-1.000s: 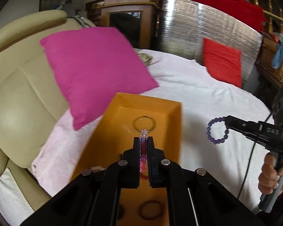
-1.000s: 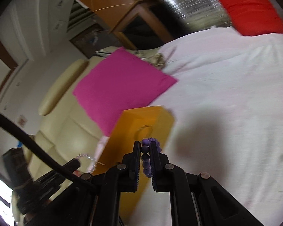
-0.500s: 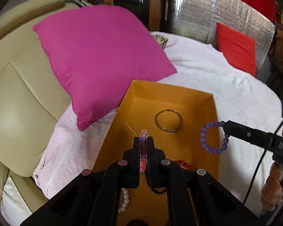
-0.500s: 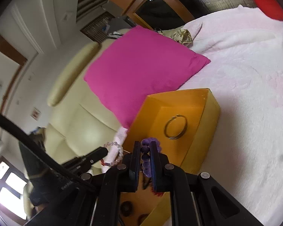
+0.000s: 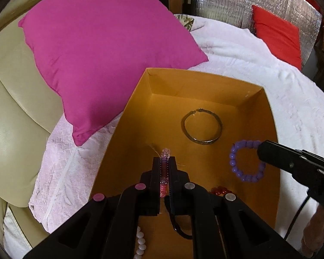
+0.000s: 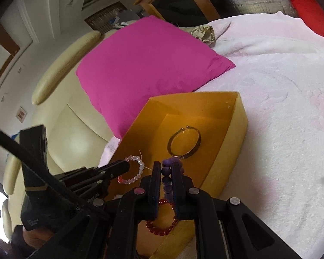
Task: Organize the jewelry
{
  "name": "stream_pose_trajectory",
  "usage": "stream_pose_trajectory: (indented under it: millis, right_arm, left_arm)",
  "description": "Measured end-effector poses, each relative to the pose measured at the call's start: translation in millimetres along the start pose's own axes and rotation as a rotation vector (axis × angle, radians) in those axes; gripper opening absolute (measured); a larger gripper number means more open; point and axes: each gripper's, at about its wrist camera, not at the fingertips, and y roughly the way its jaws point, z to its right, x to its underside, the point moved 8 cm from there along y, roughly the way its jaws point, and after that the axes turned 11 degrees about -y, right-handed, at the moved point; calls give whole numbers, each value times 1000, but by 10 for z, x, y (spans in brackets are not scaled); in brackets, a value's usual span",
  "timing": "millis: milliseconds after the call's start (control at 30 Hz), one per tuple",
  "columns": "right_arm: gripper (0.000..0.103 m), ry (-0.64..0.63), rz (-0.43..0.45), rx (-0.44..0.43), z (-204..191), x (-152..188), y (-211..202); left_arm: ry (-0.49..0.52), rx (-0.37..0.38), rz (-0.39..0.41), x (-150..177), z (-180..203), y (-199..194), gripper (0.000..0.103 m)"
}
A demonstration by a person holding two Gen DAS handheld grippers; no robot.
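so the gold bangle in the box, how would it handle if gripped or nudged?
The gold bangle is likely stiff: it holds a clean round shape, unlike the hanging purple bracelet. Its smooth shiny band may slip between pads. Lying flat in the box, it would probably slide, not roll.

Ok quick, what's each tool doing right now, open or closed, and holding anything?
Left tool: closed on the pink bead bracelet, over the orange box.
Right tool: closed on the purple bead bracelet, also over the box.

No legible text, label or number anywhere
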Motion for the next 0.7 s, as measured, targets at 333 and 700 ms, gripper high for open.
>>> stream_pose_trajectory:
  millis: [333, 700]
  right_arm:
    - [20, 60, 34, -41, 62, -42, -93]
    - [21, 9, 18, 7, -28, 45, -289]
  left_arm:
    - [43, -73, 41, -31, -11, -49, 56]
    - [106, -170, 152, 161, -2, -712, 70]
